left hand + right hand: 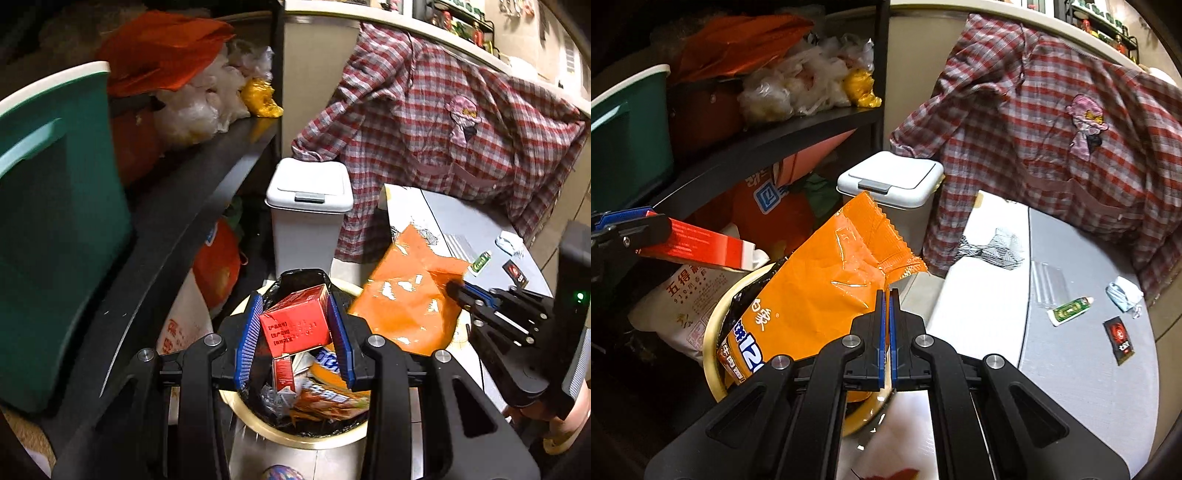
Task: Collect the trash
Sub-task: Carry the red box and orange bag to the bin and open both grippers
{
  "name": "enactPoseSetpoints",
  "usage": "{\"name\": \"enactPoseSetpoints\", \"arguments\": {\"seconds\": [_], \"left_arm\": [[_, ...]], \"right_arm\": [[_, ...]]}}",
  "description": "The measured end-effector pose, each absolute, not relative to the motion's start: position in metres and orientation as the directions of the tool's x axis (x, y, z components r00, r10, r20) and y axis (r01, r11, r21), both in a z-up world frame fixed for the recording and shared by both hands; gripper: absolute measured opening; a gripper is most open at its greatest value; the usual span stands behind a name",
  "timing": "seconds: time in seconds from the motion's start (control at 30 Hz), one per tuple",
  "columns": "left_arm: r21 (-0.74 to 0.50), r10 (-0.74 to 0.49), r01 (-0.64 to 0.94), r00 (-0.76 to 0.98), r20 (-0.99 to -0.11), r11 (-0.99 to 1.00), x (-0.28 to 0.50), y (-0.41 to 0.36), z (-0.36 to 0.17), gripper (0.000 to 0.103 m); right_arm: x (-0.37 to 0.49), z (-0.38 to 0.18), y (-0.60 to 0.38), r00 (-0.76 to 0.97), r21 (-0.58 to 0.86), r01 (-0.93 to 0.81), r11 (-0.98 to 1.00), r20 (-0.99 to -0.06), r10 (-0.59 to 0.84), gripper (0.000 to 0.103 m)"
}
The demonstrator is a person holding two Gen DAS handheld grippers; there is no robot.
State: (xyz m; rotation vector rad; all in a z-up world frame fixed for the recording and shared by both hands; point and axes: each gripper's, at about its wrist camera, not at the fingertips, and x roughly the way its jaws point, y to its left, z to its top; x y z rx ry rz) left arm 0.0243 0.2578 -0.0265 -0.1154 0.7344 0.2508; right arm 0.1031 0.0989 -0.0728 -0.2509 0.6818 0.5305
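1. We see the red carton [295, 321] pinched between the blue pads of the left gripper [295, 328], directly above the round bin [295, 435] w/ black liner.
2. The orange snack bag [827, 280] hangs from the right gripper [887, 295], jaws pressed together on the bag's edge; the bag's lower part sits over the bin's rim [713, 332].
3. Inside the bin we make out more wrappers [325, 398] & a smaller red box [283, 373].
4. Just behind the bin: a white lidded bin [309, 206], lid down.
5. To the right, a grey table [1089, 369] holds a green tube [1069, 309], a black sachet [1119, 339] & a crumpled white scrap [1124, 293], all apart from each other.
6. A plaid shirt [1052, 122] drapes behind the table.
7. To the left, a dark shelf [177, 206] carries a green tub [55, 221] & plastic bags [199, 103].
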Motion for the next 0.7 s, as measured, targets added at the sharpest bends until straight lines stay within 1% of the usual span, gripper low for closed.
{"name": "enactPoseSetpoints", "arguments": {"seconds": [0.13, 0.3, 0.4, 0.43, 0.47, 0.5, 0.53, 0.57, 0.63, 0.7], "left_arm": [[0.005, 0.178, -0.243, 0.692, -0.7, 0.97, 0.035, 0.256, -0.038, 0.036], [-0.021, 0.16, -0.248, 0.685, -0.711, 0.969, 0.038, 0.266, -0.043, 0.036], [-0.035, 0.147, -0.252, 0.667, -0.73, 0.967, 0.042, 0.272, -0.049, 0.037], [-0.041, 0.141, -0.252, 0.66, -0.738, 0.967, 0.043, 0.273, -0.051, 0.043], [-0.036, 0.142, -0.252, 0.651, -0.745, 0.967, 0.044, 0.274, -0.053, 0.066], [-0.023, 0.153, -0.256, 0.645, -0.749, 0.966, 0.046, 0.273, -0.054, 0.081], [0.002, 0.176, -0.264, 0.638, -0.75, 0.965, 0.046, 0.271, -0.055, 0.092], [0.009, 0.181, -0.263, 0.638, -0.749, 0.965, 0.046, 0.27, -0.055, 0.092], [-0.005, 0.162, -0.252, 0.638, -0.753, 0.968, 0.047, 0.271, -0.056, 0.092], [0.011, 0.183, -0.273, 0.612, -0.769, 0.962, 0.05, 0.274, -0.061, 0.092]], "right_arm": [[0.11, -0.082, 0.11, 0.634, -0.036, -0.549, 0.835, -0.669, 0.388, 0.002], [0.116, -0.101, 0.124, 0.597, -0.007, -0.56, 0.829, -0.697, 0.397, 0.002], [0.12, -0.11, 0.13, 0.575, 0.019, -0.566, 0.824, -0.707, 0.411, 0.007], [0.121, -0.112, 0.131, 0.567, 0.03, -0.568, 0.823, -0.71, 0.417, 0.011], [0.123, -0.115, 0.132, 0.549, 0.05, -0.573, 0.818, -0.718, 0.428, 0.026], [0.125, -0.116, 0.132, 0.537, 0.068, -0.57, 0.819, -0.724, 0.433, 0.051], [0.126, -0.117, 0.131, 0.54, 0.073, -0.56, 0.825, -0.723, 0.431, 0.059], [0.125, -0.116, 0.128, 0.554, 0.071, -0.547, 0.834, -0.716, 0.424, 0.062], [0.126, -0.116, 0.125, 0.563, 0.059, -0.542, 0.838, -0.715, 0.414, 0.064], [0.126, -0.117, 0.121, 0.569, 0.047, -0.529, 0.847, -0.72, 0.396, 0.066]]}}
